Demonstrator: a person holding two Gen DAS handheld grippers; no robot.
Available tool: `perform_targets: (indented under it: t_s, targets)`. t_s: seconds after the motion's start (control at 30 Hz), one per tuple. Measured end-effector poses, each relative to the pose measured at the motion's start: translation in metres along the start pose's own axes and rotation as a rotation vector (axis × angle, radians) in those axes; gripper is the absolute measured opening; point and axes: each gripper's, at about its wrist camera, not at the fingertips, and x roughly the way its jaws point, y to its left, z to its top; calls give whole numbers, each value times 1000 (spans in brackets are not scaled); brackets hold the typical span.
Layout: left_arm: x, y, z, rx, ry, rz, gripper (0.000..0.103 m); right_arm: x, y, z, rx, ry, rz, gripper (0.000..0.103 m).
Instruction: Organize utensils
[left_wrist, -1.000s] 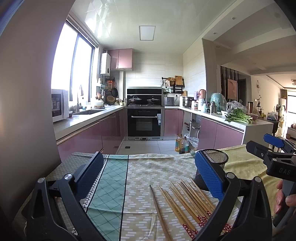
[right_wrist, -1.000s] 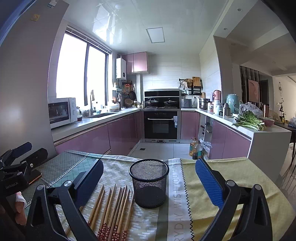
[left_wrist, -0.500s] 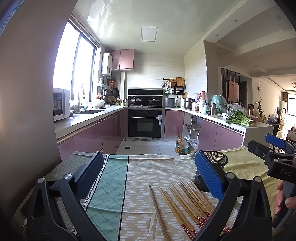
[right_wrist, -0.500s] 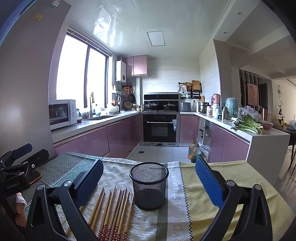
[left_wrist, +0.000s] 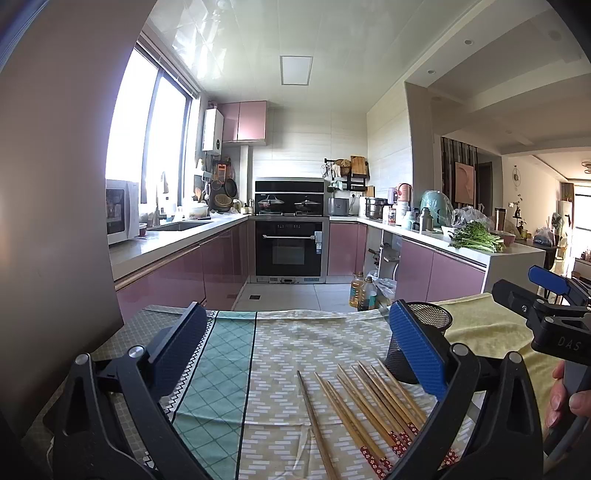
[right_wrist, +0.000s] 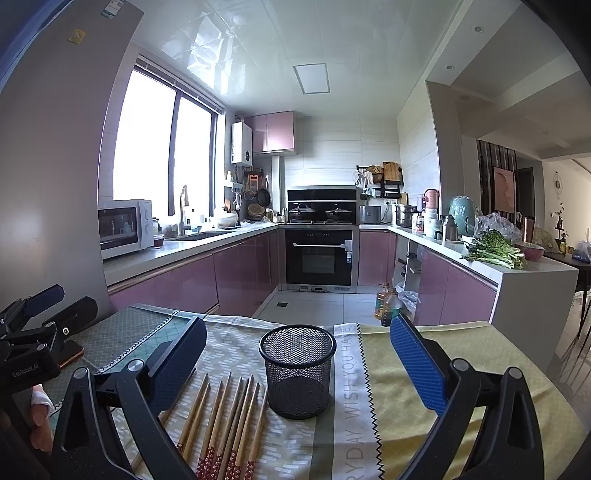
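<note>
Several wooden chopsticks (left_wrist: 369, 410) with red patterned ends lie side by side on the tablecloth, also in the right wrist view (right_wrist: 225, 421). A black mesh cup (right_wrist: 298, 369) stands upright and empty just right of them; in the left wrist view the cup (left_wrist: 428, 321) is partly hidden behind my left gripper's right finger. My left gripper (left_wrist: 295, 347) is open and empty above the cloth, left of the chopsticks. My right gripper (right_wrist: 295, 354) is open and empty, with the cup between its fingers further ahead.
The table has a patterned cloth, teal at left (left_wrist: 218, 369) and yellow at right (right_wrist: 461, 354). Its far edge drops to the kitchen floor. Oil bottles (right_wrist: 386, 302) stand on the floor beyond. A phone (right_wrist: 72, 356) lies at the left.
Both views have tilted slightly, so the table sits a little lower in frame. The chopsticks and cup have not moved. Both grippers stay open.
</note>
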Motion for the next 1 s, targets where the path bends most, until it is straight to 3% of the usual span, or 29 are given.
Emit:
perform_targets:
  t_s: [1.0]
  targets:
    - [-1,-2,0,3,-3,0,97,0,-1,-1,1,-3,8,96]
